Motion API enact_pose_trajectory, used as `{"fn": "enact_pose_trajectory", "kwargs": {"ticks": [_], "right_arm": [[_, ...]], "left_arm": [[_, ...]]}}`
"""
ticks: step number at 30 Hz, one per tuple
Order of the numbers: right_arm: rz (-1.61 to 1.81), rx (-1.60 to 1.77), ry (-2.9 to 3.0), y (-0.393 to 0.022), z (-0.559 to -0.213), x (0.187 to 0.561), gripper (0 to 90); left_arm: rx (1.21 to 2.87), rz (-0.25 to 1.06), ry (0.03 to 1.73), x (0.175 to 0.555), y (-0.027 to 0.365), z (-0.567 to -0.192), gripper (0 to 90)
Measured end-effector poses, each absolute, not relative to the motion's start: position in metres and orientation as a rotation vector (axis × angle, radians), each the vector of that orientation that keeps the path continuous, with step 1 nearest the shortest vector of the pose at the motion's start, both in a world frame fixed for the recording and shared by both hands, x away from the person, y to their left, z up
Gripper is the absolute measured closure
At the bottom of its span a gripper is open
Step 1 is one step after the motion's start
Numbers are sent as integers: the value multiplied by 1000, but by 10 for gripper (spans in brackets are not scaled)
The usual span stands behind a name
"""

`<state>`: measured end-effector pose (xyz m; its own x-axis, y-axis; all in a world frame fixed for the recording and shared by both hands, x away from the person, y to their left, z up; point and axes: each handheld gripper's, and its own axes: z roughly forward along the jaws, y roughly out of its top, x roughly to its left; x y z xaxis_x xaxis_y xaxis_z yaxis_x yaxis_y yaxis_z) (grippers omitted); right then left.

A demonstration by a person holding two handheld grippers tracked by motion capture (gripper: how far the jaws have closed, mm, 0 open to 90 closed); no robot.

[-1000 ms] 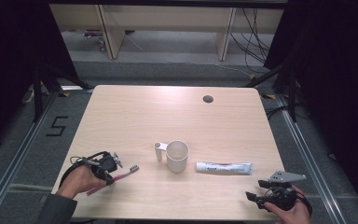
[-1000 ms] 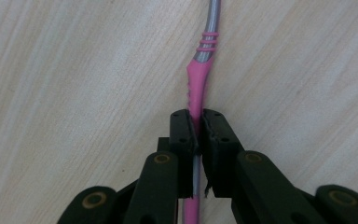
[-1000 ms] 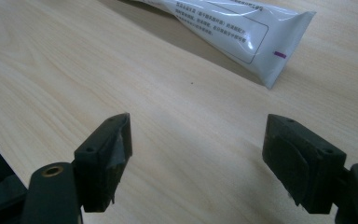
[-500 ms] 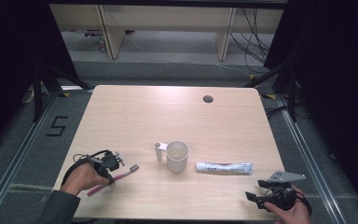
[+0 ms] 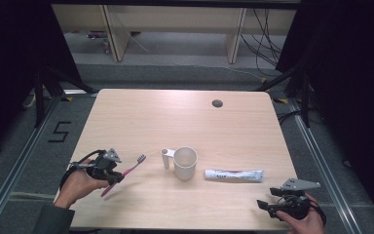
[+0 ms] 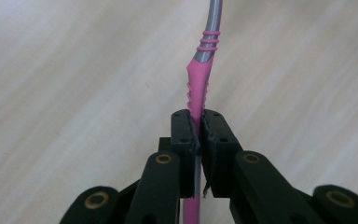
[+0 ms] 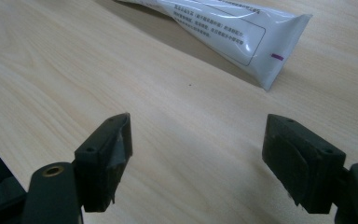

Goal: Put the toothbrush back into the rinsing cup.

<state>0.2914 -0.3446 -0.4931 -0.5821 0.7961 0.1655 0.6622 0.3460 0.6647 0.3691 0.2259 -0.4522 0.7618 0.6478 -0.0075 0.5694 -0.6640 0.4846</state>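
A pink and grey toothbrush [image 5: 126,172] is clamped by its pink handle [image 6: 196,88] in my left gripper [image 5: 111,176], at the table's front left; its bristle head points toward a white mug [image 5: 185,163] in the middle. My left gripper [image 6: 199,126] is shut on the handle, just above the wood. A white toothpaste tube [image 5: 233,175] lies to the right of the mug. My right gripper [image 5: 265,204] rests near the front right corner, open, with nothing between its jaws [image 7: 196,158]. The tube's flat end [image 7: 242,37] lies just beyond them.
The light wooden table [image 5: 175,122] has a dark round hole [image 5: 217,103] at its back right. Metal rails run along the floor on both sides, and shelving legs and cables stand behind the table.
My left hand has lifted slightly with the toothbrush, whose tail end now hangs a little above the table. The right hand has not moved.
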Motion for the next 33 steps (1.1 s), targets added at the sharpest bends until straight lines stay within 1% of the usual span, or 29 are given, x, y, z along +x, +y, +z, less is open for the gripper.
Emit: {"fn": "enact_pose_trajectory", "kwargs": {"ticks": [1, 2, 6, 7, 8, 9, 13, 14, 15, 17, 18, 20, 23, 25, 26, 30, 33], "right_arm": [[1057, 1306, 2417, -345, -493, 292, 250], [1053, 1291, 2415, -346, -493, 293, 250], [1051, 1305, 2417, -345, -493, 292, 251], [1051, 1305, 2417, -345, -493, 292, 251], [1068, 1334, 2418, -345, -493, 292, 251], [1052, 1331, 2414, -345, -493, 292, 251], [1055, 1311, 2417, -346, -493, 292, 251], [1053, 1312, 2411, -346, -494, 292, 251], [1058, 1325, 2411, -345, -494, 292, 251], [1053, 1309, 2413, -346, -493, 292, 251], [1071, 1313, 2415, -345, -494, 292, 251], [1064, 1329, 2417, -345, -494, 292, 251], [1049, 1316, 2416, -346, -493, 292, 251], [1049, 1321, 2420, -346, -493, 292, 251], [1049, 1330, 2414, -345, -494, 292, 253], [1056, 1334, 2420, -346, -493, 292, 253], [1068, 1334, 2413, -346, -494, 292, 255]], "left_arm": [[2427, 262, 932, 369, 229, -450, 837], [2427, 262, 932, 369, 229, -450, 837], [2255, 351, 968, 367, 230, -452, 837], [2255, 351, 968, 367, 230, -452, 837], [2201, 386, 973, 367, 232, -453, 837], [2182, 384, 971, 367, 233, -453, 837], [2028, 465, 992, 363, 227, -458, 837], [2006, 460, 986, 363, 227, -458, 837], [1949, 470, 1009, 361, 224, -459, 836], [1938, 469, 1010, 361, 224, -460, 836], [1900, 493, 1012, 359, 219, -462, 836], [1892, 486, 1001, 359, 218, -463, 836], [1820, 508, 986, 355, 210, -463, 836], [1810, 503, 981, 355, 208, -462, 836], [1777, 503, 972, 353, 204, -461, 836], [1742, 496, 936, 352, 196, -459, 836], [1715, 515, 928, 351, 194, -456, 836]]}}
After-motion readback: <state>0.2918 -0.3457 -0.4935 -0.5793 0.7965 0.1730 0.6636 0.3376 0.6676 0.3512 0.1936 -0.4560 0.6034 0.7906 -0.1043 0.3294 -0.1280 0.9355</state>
